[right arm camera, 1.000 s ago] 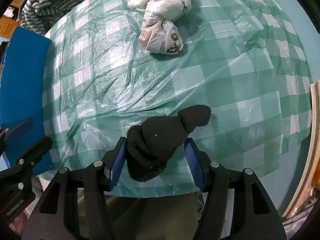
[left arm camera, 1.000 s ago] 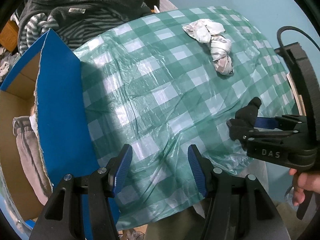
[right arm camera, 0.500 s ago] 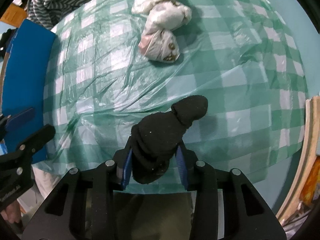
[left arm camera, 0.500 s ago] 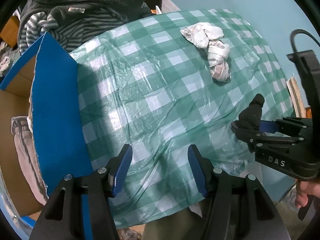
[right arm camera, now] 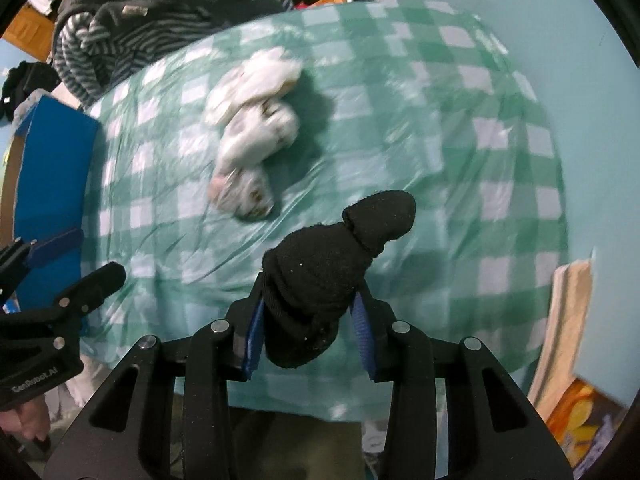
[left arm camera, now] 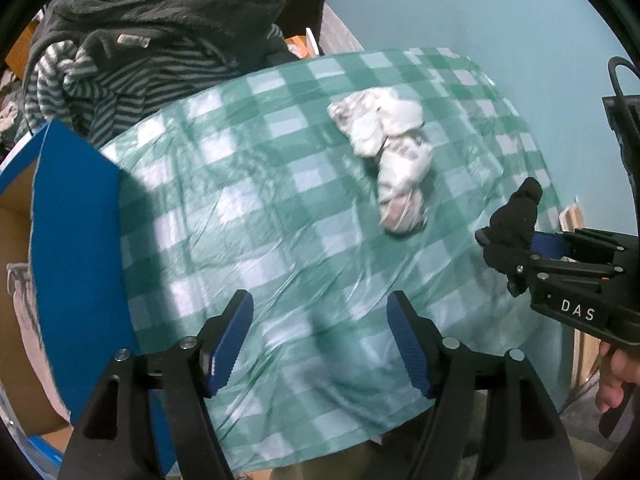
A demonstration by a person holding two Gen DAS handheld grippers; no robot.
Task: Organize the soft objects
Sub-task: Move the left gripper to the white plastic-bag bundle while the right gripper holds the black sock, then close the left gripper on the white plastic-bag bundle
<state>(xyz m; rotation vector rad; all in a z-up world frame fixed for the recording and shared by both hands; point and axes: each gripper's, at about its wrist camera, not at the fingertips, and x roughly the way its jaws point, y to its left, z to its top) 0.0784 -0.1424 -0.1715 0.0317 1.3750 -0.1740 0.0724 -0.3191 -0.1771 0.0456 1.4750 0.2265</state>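
Observation:
My right gripper [right arm camera: 308, 316] is shut on a balled black sock [right arm camera: 320, 280], lifted above the green checked tablecloth [right arm camera: 460, 128]. The same black sock [left arm camera: 514, 220] shows at the right of the left wrist view, pinched in the right gripper [left arm camera: 516, 240]. A pale knotted bundle of cloth [left arm camera: 394, 160] lies on the cloth towards the far side; the right wrist view has this bundle [right arm camera: 252, 136] left of the sock. My left gripper [left arm camera: 320, 340] hangs over the near part of the table, its jaws opening with nothing between them.
A blue-sided cardboard box [left arm camera: 76, 248] stands open at the left with a grey garment [left arm camera: 24, 312] inside. A heap of dark and striped clothes [left arm camera: 132, 48] lies behind the table. A person's fingers [left arm camera: 614, 380] hold the right gripper's handle. A teal wall is beyond.
The right gripper shut on the black sock and rose with it off the cloth. The left gripper moved across the table away from the box, and its jaws now stand wider.

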